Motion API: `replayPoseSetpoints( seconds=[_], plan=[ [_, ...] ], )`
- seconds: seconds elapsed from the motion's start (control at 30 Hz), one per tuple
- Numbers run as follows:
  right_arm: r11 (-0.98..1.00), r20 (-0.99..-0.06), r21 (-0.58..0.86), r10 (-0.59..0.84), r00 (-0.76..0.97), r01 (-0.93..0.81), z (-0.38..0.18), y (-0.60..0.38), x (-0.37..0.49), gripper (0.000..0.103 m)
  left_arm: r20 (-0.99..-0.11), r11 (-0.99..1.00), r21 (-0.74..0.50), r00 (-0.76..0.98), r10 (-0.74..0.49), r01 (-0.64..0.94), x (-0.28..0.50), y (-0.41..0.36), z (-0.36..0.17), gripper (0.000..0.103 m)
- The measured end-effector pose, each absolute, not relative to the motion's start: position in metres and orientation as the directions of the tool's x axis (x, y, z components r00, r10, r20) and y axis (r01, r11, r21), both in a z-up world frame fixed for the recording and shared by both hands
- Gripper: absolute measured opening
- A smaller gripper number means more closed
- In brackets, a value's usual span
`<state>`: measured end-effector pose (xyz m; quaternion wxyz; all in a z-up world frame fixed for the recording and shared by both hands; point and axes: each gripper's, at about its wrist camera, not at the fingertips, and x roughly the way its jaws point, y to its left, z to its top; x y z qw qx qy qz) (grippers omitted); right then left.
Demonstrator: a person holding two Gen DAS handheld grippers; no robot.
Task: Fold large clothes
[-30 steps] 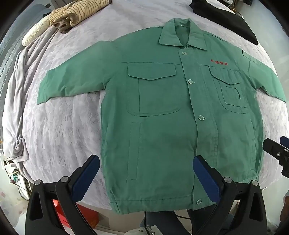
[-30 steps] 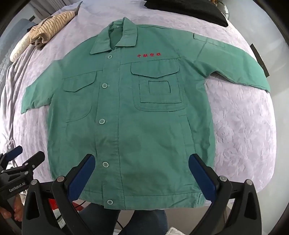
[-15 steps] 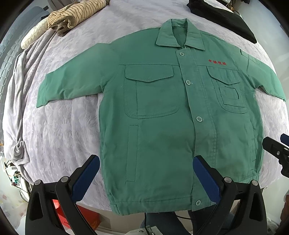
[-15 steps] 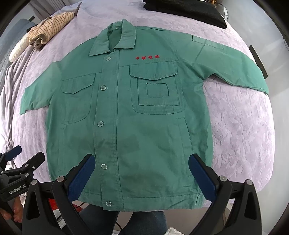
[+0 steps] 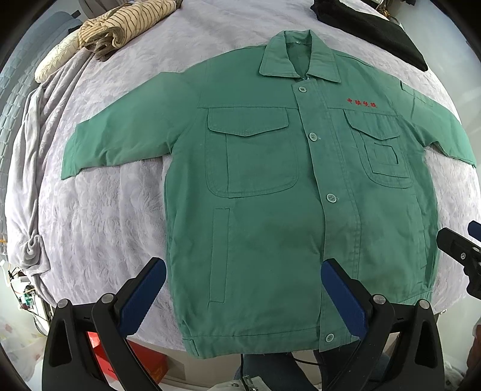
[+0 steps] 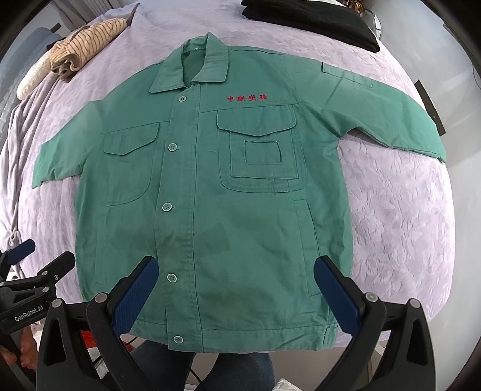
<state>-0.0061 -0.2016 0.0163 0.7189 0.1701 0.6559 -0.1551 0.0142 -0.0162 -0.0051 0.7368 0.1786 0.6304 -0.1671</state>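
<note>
A green work jacket (image 5: 270, 186) lies flat, face up and buttoned on a lilac bedcover (image 5: 99, 216), collar away from me, both sleeves spread out. It also shows in the right wrist view (image 6: 216, 186), with red lettering on the chest. My left gripper (image 5: 243, 288) is open and empty, above the jacket's lower left part near the hem. My right gripper (image 6: 236, 285) is open and empty, above the lower right part near the hem.
A striped beige garment (image 5: 126, 24) lies at the far left of the bed and a black garment (image 5: 369, 27) at the far right. A grey blanket (image 5: 30, 168) hangs off the left edge. A red box (image 5: 144, 361) sits below the near edge.
Both grippers have crept slightly forward and upward over the jacket, so its hem sits a little lower in each view. Both stay open.
</note>
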Motion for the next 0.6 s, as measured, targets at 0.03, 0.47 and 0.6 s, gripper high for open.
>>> replayPoseSetpoints(
  seconds=[0.03,0.47,0.6],
  plan=[
    [0.894,-0.996,0.041,0.000,0.091,0.446,0.0162,-0.2017,-0.0061,0.103,-0.989,0.880,0.053,0.150,-0.021,0.471,0.0142,-0.0162,-0.0051,0.103],
    [0.894,-0.996,0.041,0.000,0.092,0.446,0.0158,-0.2019,-0.0061,0.103,-0.988,0.880,0.054,0.154,-0.022,0.472,0.0146,-0.0153,-0.0047,0.103],
    [0.894,-0.996,0.041,0.000,0.092,0.445,0.0158,-0.2016,-0.0062,0.103,-0.988,0.880,0.054,0.153,-0.021,0.471,0.0148,-0.0156,-0.0046,0.103]
  ],
)
